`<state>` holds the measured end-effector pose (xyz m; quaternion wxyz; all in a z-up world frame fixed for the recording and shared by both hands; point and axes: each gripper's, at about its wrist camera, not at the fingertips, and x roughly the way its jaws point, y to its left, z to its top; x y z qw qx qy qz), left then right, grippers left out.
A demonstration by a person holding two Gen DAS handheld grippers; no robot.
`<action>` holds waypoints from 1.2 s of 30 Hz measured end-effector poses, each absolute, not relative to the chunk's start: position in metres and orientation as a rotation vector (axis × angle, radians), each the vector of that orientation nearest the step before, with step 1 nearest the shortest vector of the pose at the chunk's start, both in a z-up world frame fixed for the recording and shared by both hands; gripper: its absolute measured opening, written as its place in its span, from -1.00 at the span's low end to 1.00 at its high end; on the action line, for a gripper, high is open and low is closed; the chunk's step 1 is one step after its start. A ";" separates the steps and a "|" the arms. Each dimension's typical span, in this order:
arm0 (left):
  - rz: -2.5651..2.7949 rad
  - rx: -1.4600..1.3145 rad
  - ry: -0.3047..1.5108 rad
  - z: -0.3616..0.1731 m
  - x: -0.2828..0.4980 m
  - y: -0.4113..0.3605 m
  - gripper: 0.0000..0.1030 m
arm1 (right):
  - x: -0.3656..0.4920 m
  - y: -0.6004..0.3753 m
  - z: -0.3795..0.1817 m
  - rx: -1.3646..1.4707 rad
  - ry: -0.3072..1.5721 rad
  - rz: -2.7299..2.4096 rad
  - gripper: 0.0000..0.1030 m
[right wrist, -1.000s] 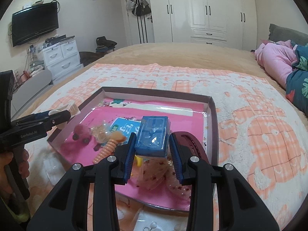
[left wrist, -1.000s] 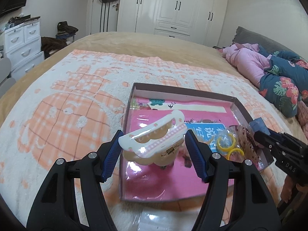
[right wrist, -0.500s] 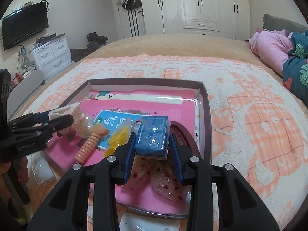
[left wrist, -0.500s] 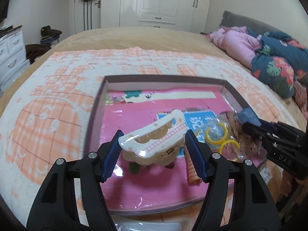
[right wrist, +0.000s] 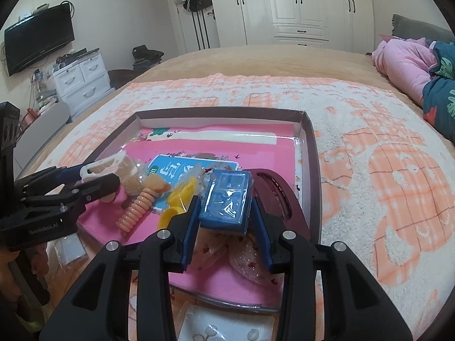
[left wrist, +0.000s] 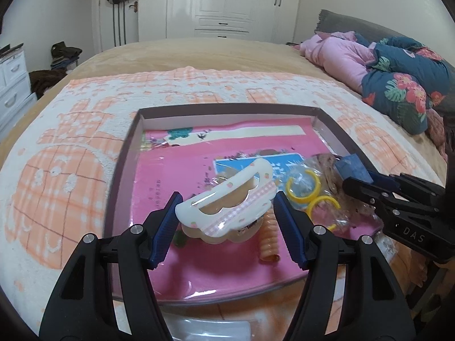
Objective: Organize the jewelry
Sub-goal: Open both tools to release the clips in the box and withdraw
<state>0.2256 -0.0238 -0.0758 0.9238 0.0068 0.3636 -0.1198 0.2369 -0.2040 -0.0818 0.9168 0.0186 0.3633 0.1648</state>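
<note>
My left gripper (left wrist: 226,209) is shut on a white hair claw clip (left wrist: 227,203) with pink gingham trim, held just above the pink-lined tray (left wrist: 122,167). My right gripper (right wrist: 224,213) is shut on a blue hair clip (right wrist: 227,200) in clear wrap, above the tray's (right wrist: 311,170) near right part. Inside the tray lie yellow hoop earrings (left wrist: 303,186) in a clear bag, an orange spiral hair tie (left wrist: 268,241), a dark red hair clip (right wrist: 277,196) and glittery clear pieces (right wrist: 244,258). The right gripper shows at the right of the left wrist view (left wrist: 348,183); the left gripper shows at the left of the right wrist view (right wrist: 113,177).
The tray sits on a white and orange plaid blanket (left wrist: 68,147) on a bed. Clear packets (right wrist: 224,326) lie on the blanket in front of the tray. Pink and floral bedding (left wrist: 392,74) is piled at the far right. White drawers (right wrist: 82,79) stand left of the bed.
Both grippers have moved closer over the tray, still holding their clips. The left gripper's view has swung right, bringing the tray to the centre.
</note>
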 end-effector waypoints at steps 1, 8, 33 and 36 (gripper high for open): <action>-0.254 0.020 0.751 -0.077 0.225 -0.026 0.10 | 0.236 -0.204 -0.081 0.039 0.746 0.341 -0.23; -0.277 0.041 0.771 -0.083 0.221 -0.037 0.10 | 0.230 -0.206 -0.077 0.023 0.730 0.344 -0.13; -0.262 -0.013 0.727 -0.063 0.201 -0.029 0.44 | 0.192 -0.225 -0.044 0.041 0.616 0.322 0.45; -0.255 -0.017 0.699 -0.055 0.192 -0.028 0.53 | 0.184 -0.225 -0.039 0.041 0.600 0.320 0.54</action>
